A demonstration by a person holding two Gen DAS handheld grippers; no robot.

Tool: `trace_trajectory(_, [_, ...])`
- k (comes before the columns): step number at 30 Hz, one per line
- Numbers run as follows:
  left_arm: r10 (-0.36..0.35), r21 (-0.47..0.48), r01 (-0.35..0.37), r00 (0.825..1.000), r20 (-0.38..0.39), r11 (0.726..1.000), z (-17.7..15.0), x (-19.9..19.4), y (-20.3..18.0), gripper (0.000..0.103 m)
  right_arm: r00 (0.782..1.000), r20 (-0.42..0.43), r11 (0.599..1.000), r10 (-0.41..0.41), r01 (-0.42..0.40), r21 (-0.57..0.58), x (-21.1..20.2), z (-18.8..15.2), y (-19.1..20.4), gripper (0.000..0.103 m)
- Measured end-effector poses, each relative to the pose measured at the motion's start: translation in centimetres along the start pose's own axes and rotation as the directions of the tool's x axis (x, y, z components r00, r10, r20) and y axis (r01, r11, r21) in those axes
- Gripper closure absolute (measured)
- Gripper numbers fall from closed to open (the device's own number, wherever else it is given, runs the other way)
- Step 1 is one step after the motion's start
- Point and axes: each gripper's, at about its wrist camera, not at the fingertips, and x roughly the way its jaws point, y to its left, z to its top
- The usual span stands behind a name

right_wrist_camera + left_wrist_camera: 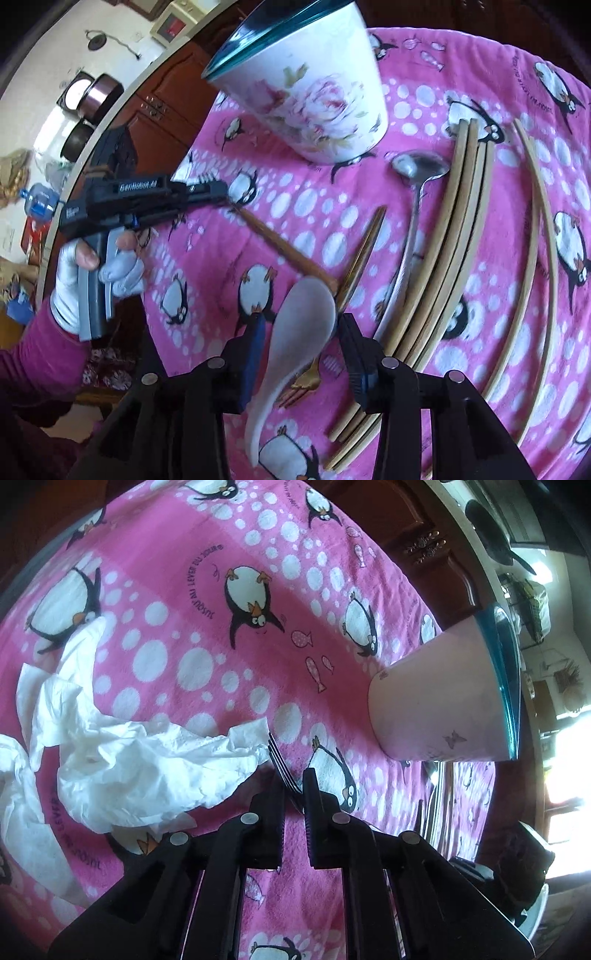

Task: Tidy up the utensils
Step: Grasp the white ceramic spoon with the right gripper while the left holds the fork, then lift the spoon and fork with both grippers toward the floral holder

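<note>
The left gripper (293,790) is clamped on a fork (282,766) beside crumpled tissue (122,760). The right gripper (301,332) stands apart around a white spoon (295,332), pads not pressing, with chopsticks (443,258), metal spoon (417,173) and cup (314,99) crowding nearby.

A table has a pink penguin cloth (295,206) over it. A flowery cup (314,96) stands at the far side. Near it lie a metal spoon (417,206), chopsticks (454,236) to the right, and maybe a gold fork (354,266). Crumpled white paper (122,753) lies on the left.
</note>
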Motion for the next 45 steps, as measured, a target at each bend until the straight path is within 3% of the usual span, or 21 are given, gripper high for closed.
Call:
trace_trajectory(4, [0.014,0.005,-0.015,1.0,0.006,1.0,0.0,0.1,-0.2,0.096,0.999,-0.009,0.998,0.051,-0.051,-0.048,-0.9,0.3,1.5,0.063])
trace_trajectory(8, [0.015,-0.007,-0.014,1.0,0.011,1.0,0.4,0.3,-0.2,0.095,0.999,-0.04,0.994,-0.005,0.0,-0.109,0.5,0.5,2.5,0.067])
trace_trajectory(16, [0.032,0.011,-0.032,0.999,0.015,0.999,0.7,0.6,-0.7,0.095,0.998,-0.059,0.994,0.007,-0.014,-0.108,2.4,1.2,2.5,0.071])
trace_trajectory(19, [0.043,0.024,-0.044,0.999,0.021,0.999,0.8,0.7,-0.9,0.096,0.998,-0.069,0.992,-0.008,-0.001,-0.126,3.4,1.5,2.6,0.085])
trace_trajectory(24, [0.08,0.066,-0.084,0.995,0.059,0.994,0.2,0.2,-1.7,0.095,0.999,-0.046,0.987,-0.018,0.01,-0.159,2.9,1.3,3.5,0.096])
trace_trajectory(29, [0.112,0.135,-0.132,0.983,0.148,0.982,-0.9,-2.1,-3.7,0.096,1.0,0.013,0.988,-0.01,0.011,-0.153,0.7,0.6,4.2,0.098])
trace_trajectory(36, [0.157,0.231,-0.227,0.945,0.287,0.946,-2.0,-5.9,-6.5,0.098,0.999,0.052,0.991,-0.009,0.016,-0.134,-1.3,-0.5,4.7,0.099])
trace_trajectory(45, [0.15,0.245,-0.236,0.934,0.323,0.94,-3.4,-7.5,-7.1,0.099,0.999,0.048,0.989,-0.011,0.018,-0.144,-1.8,-1.9,6.1,0.099])
